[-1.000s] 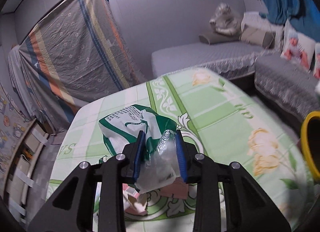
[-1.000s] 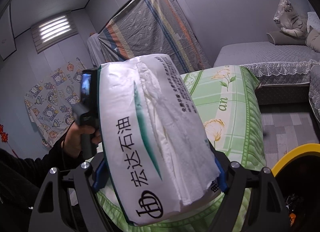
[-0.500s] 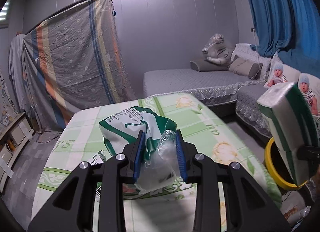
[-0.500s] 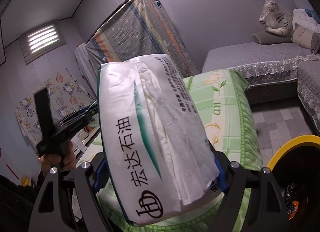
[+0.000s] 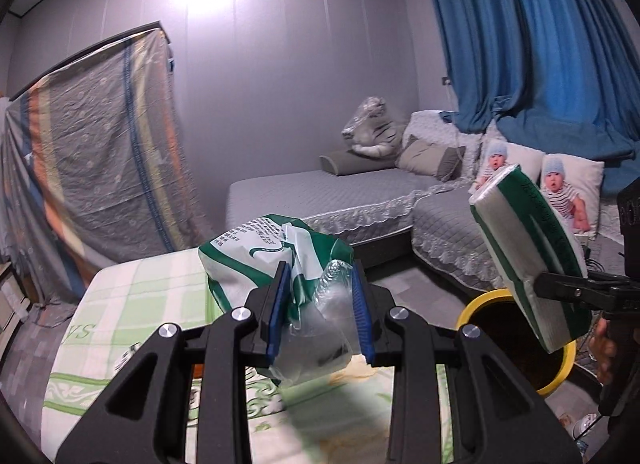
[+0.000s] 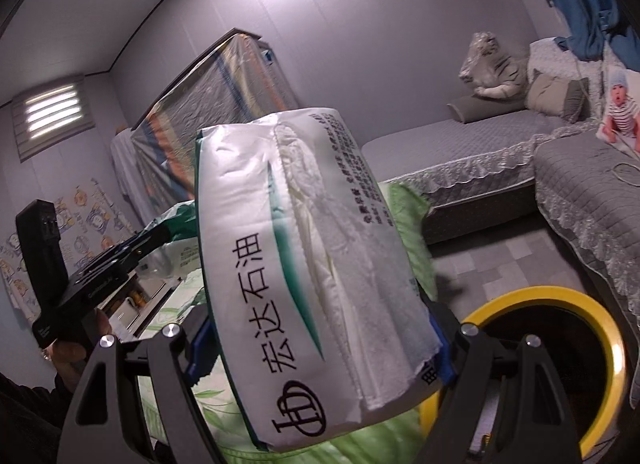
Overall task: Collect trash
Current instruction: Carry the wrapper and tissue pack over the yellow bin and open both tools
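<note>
My left gripper (image 5: pixel 320 314) is shut on a crumpled green-and-white plastic wrapper (image 5: pixel 272 248) with clear film bunched between its blue pads; it hangs above the green floral table (image 5: pixel 120 328). My right gripper (image 6: pixel 320 348) is shut on a white tissue pack (image 6: pixel 304 264) with green stripes and black characters, its jaws wide across the pack. In the left wrist view that tissue pack (image 5: pixel 528 248) is held over the yellow-rimmed bin (image 5: pixel 516 340). The bin (image 6: pixel 560 368) sits low at the right in the right wrist view, where the left gripper's body (image 6: pixel 92 280) shows at the left.
A grey L-shaped sofa (image 5: pixel 360 196) with cushions and a plush tiger (image 5: pixel 372 128) lines the far wall. Blue curtains (image 5: pixel 520 36) hang at the right. A striped cloth covers a tall frame (image 5: pixel 92 152) at the left. Grey tiled floor (image 6: pixel 492 248) lies between table and sofa.
Both grippers have risen and swung right toward the bin, each keeping its hold. The tissue pack has come into the left wrist view above the bin.
</note>
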Motion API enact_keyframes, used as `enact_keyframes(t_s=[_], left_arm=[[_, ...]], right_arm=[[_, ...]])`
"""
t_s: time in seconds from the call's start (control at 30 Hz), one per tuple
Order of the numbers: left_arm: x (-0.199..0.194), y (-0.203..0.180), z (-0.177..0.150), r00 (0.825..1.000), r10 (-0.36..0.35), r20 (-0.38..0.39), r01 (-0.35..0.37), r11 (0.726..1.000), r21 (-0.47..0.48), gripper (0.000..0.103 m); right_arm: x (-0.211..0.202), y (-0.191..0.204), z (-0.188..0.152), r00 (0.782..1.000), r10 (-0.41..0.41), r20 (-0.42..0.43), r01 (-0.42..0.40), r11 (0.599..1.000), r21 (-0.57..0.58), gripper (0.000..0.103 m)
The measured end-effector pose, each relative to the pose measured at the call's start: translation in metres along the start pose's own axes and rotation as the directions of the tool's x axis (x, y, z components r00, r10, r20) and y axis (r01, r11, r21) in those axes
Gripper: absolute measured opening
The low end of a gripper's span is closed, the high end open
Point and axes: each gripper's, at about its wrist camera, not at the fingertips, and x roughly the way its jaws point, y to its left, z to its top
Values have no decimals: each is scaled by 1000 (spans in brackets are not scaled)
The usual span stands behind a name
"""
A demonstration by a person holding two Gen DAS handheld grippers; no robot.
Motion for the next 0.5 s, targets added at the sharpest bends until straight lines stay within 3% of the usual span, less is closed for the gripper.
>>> enact_keyframes(t_s=[0.23, 0.5], left_arm=[[13, -51, 10, 994, -106, 11, 106, 994, 41, 29], [29, -102, 17, 978, -210, 5, 208, 974, 93, 29]], right_arm=[[-30, -40, -5, 994, -102, 48, 99, 993, 64, 77], [-60, -77, -18, 971, -228, 78, 218, 969, 117, 77]])
